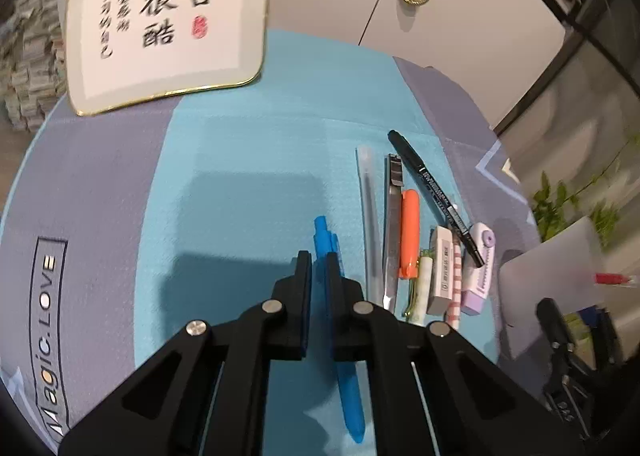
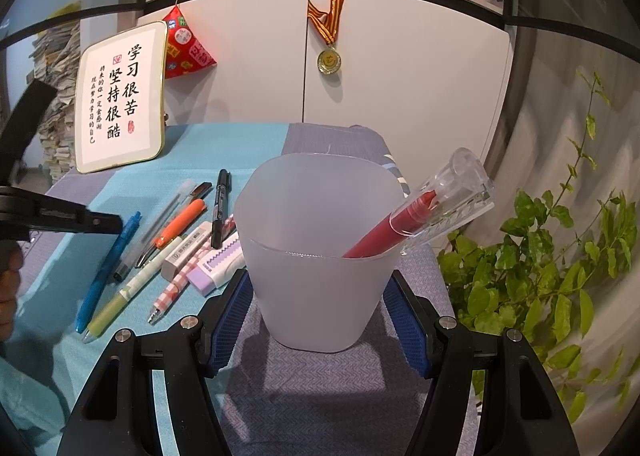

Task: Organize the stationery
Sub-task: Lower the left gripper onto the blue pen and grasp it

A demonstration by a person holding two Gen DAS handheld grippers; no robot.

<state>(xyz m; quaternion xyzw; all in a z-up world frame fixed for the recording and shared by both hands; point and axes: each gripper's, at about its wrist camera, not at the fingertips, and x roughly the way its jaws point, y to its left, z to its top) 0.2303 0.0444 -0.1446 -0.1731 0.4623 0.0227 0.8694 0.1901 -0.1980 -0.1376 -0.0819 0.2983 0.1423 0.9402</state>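
My left gripper (image 1: 319, 260) hangs over a blue pen (image 1: 348, 392) that lies on the turquoise cloth; its jaws are nearly closed around the pen's upper part, and I cannot tell if they pinch it. The pen also shows in the right wrist view (image 2: 107, 260). My right gripper (image 2: 320, 288) is shut on a frosted white cup (image 2: 316, 252) standing on the purple cloth. A red pen with a clear cap (image 2: 416, 212) leans in the cup. Beside the cup lie more pens, an orange marker (image 2: 180, 224), a white eraser (image 2: 186, 250) and a purple correction tape (image 2: 214, 266).
A framed calligraphy card (image 2: 120, 96) stands at the back left of the table. White cabinet doors (image 2: 400, 76) with a hanging medal (image 2: 330, 60) are behind. A green plant (image 2: 560, 276) is off the table's right edge. Paper stacks stand at far left.
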